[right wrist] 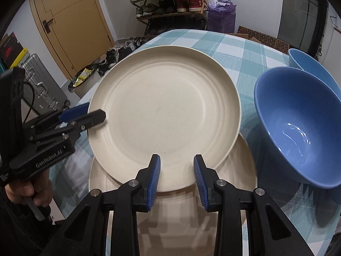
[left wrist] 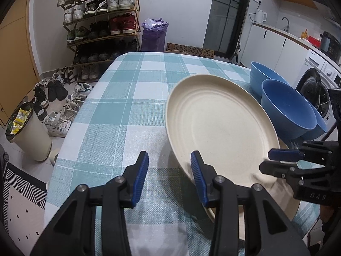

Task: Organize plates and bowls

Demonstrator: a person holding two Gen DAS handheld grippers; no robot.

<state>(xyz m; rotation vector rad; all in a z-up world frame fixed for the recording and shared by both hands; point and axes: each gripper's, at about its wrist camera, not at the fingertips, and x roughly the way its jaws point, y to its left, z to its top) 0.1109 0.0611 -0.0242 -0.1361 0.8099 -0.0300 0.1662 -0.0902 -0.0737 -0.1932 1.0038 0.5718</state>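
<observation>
Top plate (right wrist: 164,111): cream, lifted at a slant over the lower plate (right wrist: 240,170) and shifted to the left of it; what carries it I cannot tell.
Bowls (right wrist: 298,128): two, blue, one leaning into the other, just right of the plates on the checked counter (left wrist: 127,106).
Left gripper (left wrist: 169,172): released, its right finger at the top plate's left rim.
Right gripper (right wrist: 177,170): released, fingers apart over the near rim.
Right view only: the lower plate is nearly whole, and there is a door (right wrist: 70,17).
Left view only: a shoe rack (left wrist: 102,21) and a washer (left wrist: 315,89).
</observation>
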